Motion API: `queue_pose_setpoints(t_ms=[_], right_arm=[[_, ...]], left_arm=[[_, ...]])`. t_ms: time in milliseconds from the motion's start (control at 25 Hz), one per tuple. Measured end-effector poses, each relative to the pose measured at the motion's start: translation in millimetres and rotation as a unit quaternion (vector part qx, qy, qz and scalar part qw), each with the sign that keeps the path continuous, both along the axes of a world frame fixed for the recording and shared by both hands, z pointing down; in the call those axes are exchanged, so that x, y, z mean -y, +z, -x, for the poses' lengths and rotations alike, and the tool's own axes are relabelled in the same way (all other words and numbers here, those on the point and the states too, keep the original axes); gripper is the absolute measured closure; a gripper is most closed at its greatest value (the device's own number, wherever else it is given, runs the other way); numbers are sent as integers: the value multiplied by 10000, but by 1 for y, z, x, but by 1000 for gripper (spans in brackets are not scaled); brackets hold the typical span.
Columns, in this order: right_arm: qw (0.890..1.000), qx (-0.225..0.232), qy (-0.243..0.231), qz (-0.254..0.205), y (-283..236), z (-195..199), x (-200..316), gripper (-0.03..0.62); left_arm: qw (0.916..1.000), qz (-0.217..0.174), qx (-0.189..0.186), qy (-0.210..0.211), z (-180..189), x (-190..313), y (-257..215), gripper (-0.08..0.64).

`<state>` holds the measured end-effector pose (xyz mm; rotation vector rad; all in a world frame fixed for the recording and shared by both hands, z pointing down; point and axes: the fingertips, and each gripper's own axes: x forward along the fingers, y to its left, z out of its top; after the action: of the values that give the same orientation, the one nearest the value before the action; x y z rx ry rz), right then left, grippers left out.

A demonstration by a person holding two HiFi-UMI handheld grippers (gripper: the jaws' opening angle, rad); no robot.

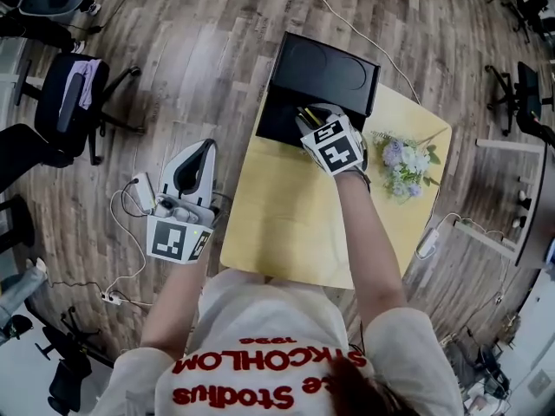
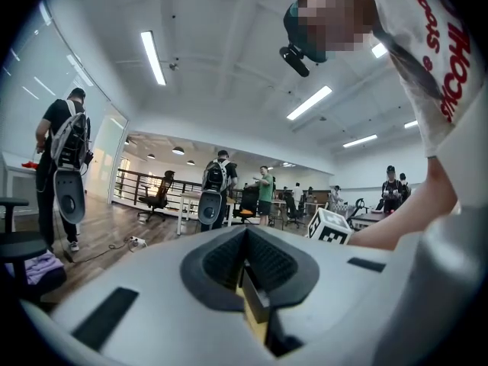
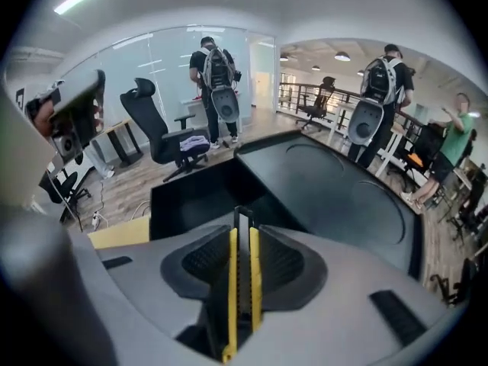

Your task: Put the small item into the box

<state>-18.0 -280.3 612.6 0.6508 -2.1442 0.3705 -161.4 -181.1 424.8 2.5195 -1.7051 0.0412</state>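
Observation:
A black box [image 1: 279,120] stands open at the far edge of the yellow table [image 1: 277,232], its lid [image 1: 328,72] tipped back. My right gripper [image 1: 309,120] hangs tilted down over the box's open cavity. It is shut on the small item [image 1: 303,111], a thin black strip with yellow edges. In the right gripper view that item [image 3: 232,296] stands upright between the pads of my right gripper [image 3: 242,231], with the box [image 3: 194,197] just beyond. My left gripper [image 1: 206,146] is held off the table's left side over the floor, shut and empty. In its own view my left gripper [image 2: 245,239] points level across the room.
A bunch of artificial flowers [image 1: 404,159] lies at the table's right edge. A white adapter with a cable [image 1: 427,243] hangs off the right side. A power strip [image 1: 143,193] and cables lie on the wooden floor at left, near office chairs [image 1: 74,94]. Several people stand in the room.

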Motion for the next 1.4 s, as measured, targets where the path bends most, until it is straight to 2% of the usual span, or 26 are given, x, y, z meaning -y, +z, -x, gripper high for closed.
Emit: queue_pose_setpoints(t_ms=[200,400,480,680,800,1040,1400], right_arm=[[9993,-300,-87,216,20,2,-2,471],[9996,-109,20,279,19,3,0,430],[9998,57,145,155,10,1,2,436],[9928,863,741,-389,-40,-12,5,533],[9820,1366,1096,-704,-75,-26,-1,571],[9528,2181,1688,-1271,-145,-63,-21,578],[9107,2665,2195,-2268,-234,-113,-64,581]], left_arm=[[9999,26,10,-113,9,-4,3,558],[9998,34,7,-193,15,-7,4,558],[9998,10,7,-190,14,-7,2,558],[9998,-160,8,-131,12,-2,-13,558],[9996,-264,-12,-87,7,1,-23,558],[9988,-485,7,93,-7,3,-49,558],[9959,-777,61,455,-28,-7,-86,558]])
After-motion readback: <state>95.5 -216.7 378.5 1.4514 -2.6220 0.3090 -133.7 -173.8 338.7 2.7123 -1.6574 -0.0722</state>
